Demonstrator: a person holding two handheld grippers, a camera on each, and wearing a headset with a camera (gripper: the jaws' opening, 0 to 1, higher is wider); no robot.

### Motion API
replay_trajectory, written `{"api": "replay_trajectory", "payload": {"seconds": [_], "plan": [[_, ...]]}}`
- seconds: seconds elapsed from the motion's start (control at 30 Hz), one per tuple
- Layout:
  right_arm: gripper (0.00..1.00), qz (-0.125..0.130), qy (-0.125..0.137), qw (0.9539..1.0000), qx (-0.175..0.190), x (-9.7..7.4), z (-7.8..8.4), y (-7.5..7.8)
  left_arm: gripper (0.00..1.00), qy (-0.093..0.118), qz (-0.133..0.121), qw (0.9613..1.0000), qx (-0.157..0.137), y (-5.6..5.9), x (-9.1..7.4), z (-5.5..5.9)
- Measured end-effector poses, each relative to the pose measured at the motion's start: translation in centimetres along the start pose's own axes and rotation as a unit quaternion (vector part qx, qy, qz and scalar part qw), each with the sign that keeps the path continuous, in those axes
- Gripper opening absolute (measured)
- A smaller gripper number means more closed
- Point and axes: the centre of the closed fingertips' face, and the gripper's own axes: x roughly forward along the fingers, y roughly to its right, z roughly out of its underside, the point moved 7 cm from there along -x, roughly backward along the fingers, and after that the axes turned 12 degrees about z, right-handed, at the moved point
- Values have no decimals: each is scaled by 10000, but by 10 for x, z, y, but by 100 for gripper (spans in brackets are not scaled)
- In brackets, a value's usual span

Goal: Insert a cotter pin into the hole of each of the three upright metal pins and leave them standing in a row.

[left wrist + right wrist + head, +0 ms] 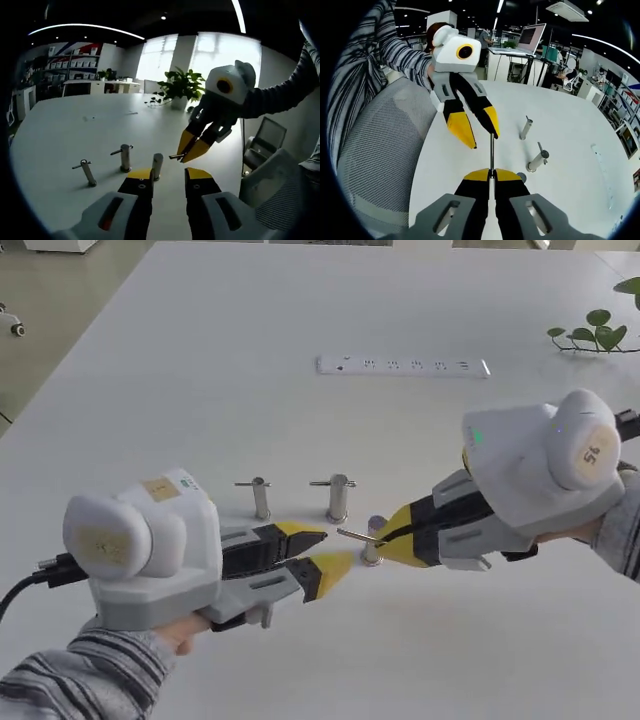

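Two were done, one was left. The end metal pin (260, 498) and the middle metal pin (338, 498) stood upright on the table (200, 360), with seated cotter pins (322, 482) crosswise near their tops. All the action was at the third metal pin (372, 545), upright at the near end of the row.

The right gripper (392, 536) was clamped on the last cotter pin (355, 534), held level at the height of that pin's head. In the right gripper view the shaft ran straight out from the closed jaws, and the third pin's top sat just beside them. It looked as though the cotter lay alongside the head and not through the hole, though from these angles I couldn't be sure.

The left gripper (318, 548) hovered close by, jaws spread and holding nothing, just short of the third pin.

By my reading, this was the final insertion, at the line-up stage. The next move called for a small sideways correction to put the tip on the hole. After that it needed a straight, level push, with the open left gripper steadying the pin so it wouldn't tip.
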Motion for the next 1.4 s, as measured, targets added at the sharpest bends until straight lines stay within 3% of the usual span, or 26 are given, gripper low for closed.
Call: {"api": "replay_trajectory", "payload": {"seconds": [0.27, 0.63, 0.87, 1.17, 1.4], "plan": [[0, 87, -317, 9992, -228, -4, 19, 12, 32, 41, -290, 9996, 55, -4, 8, 0], [0, 112, -684, 9967, -411, -8, 44, 28, 32, -82, -658, 9977, 169, -10, 24, 7], [0, 61, -874, 9943, -607, -3, 58, 37, 32, -208, -856, 9961, 96, -15, 37, 14], [0, 17, -899, 9932, -738, 6, 64, 44, 30, -369, -969, 9946, -35, -21, 53, 22], [0, -64, -849, 9931, -801, 7, 63, 46, 28, -445, -917, 9948, -45, -26, 68, 24]]}}
